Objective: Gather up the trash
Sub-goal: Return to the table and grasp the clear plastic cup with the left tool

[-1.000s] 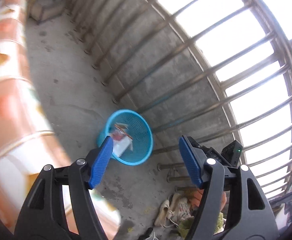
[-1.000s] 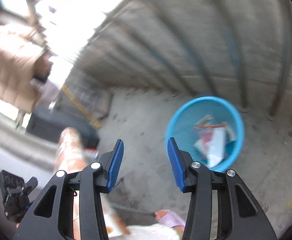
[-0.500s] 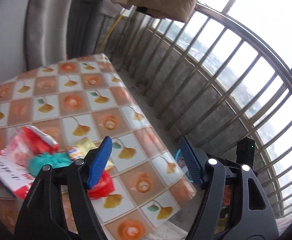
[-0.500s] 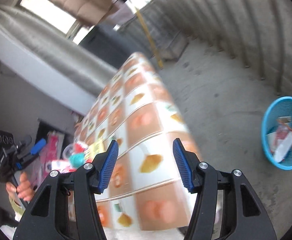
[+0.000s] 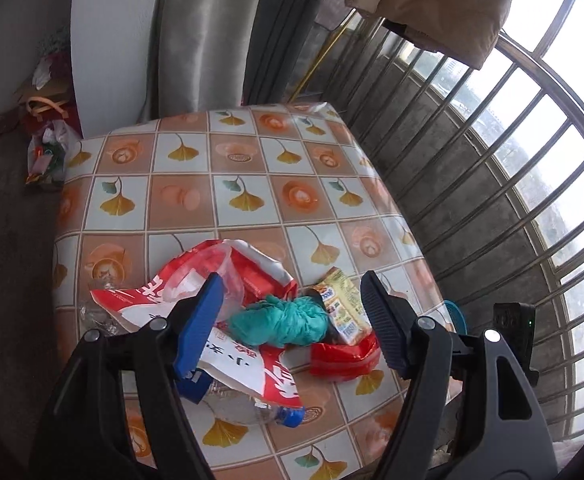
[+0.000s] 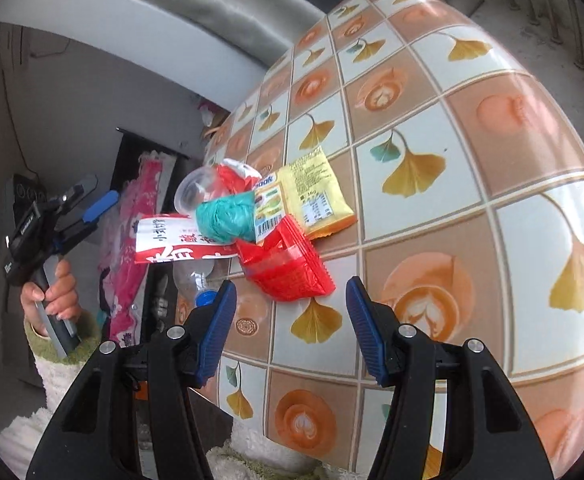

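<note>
A second ago a blue basket on the concrete floor was faced by both cameras; now a table (image 5: 195,200) with a ginkgo-leaf and coffee-cup cloth is seen, with a pile of trash at lower centre of the left wrist view. From left to right there: a red-and-white bag (image 5: 251,364) printed with Chinese characters, a clear plastic cup (image 5: 211,276), a teal crumpled bag (image 5: 279,320), a yellow snack packet (image 5: 342,306) and a red wrapper (image 5: 344,356). On the yellow snack packet (image 6: 312,196) only the letters "ook" and a barcode can be read. The left gripper (image 5: 292,320) is held wide apart above the pile, nothing gripped. The right gripper (image 6: 289,330), its jaws having just been opening with nothing between them, is held apart just below the red wrapper (image 6: 287,268).
</note>
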Demonstrator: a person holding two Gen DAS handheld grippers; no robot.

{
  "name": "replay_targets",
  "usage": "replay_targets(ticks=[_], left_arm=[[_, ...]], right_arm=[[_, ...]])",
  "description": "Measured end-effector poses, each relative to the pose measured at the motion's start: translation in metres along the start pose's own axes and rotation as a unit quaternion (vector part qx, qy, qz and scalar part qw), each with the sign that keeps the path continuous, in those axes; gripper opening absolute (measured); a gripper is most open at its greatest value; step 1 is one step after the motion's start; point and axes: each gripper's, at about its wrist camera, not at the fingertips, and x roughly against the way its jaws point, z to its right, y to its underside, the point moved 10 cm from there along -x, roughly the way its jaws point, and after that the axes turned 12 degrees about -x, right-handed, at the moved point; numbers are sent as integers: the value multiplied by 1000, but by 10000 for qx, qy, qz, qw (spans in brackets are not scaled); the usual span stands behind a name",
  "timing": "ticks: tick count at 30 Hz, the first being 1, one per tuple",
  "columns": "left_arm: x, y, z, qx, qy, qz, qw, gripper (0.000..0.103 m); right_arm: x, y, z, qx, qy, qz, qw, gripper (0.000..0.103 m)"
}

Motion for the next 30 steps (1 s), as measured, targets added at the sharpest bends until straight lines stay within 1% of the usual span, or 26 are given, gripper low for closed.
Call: replay_targets(ticks=[2,5,8,9,12,16,18,19,21,22,30], left_arm=[[-9,2,-11,122,14,-138,9998,65],[-23,2,-20,232,229,-329,9989,64],[-44,6,-26,278,449,-701,9961,63],[-51,8,-28,257,462,-818,9952,63],[-68,14,-38,250,326,-1127,9928,63],[-81,20,-47,310,350,-1362,9896,57],[-85,22,-49,305,348,-1452,9883,51],[-86,24,-49,299,346,-1502,9876,49],[-89,25,-50,273,344,-1561,9868,41],[-90,26,-50,257,344,-1589,9864,39],[-92,29,-47,132,383,-1638,9857,16]], right_arm=[[-6,1,0,14,83,-74,9999,56],[-12,-1,1,56,107,-128,9998,56],[-20,-7,-1,143,127,-168,9997,56],[-25,-9,-3,179,120,-202,9996,56],[-35,-13,-3,244,161,-310,9991,56],[-47,-12,-3,325,131,-540,9979,57],[-52,-10,-2,372,151,-628,9972,57],[-54,-9,-2,411,148,-671,9968,57],[-59,-7,-2,483,157,-731,9960,57],[-60,-6,-3,517,151,-753,9957,57],[-62,1,-6,900,221,-780,9926,57]])
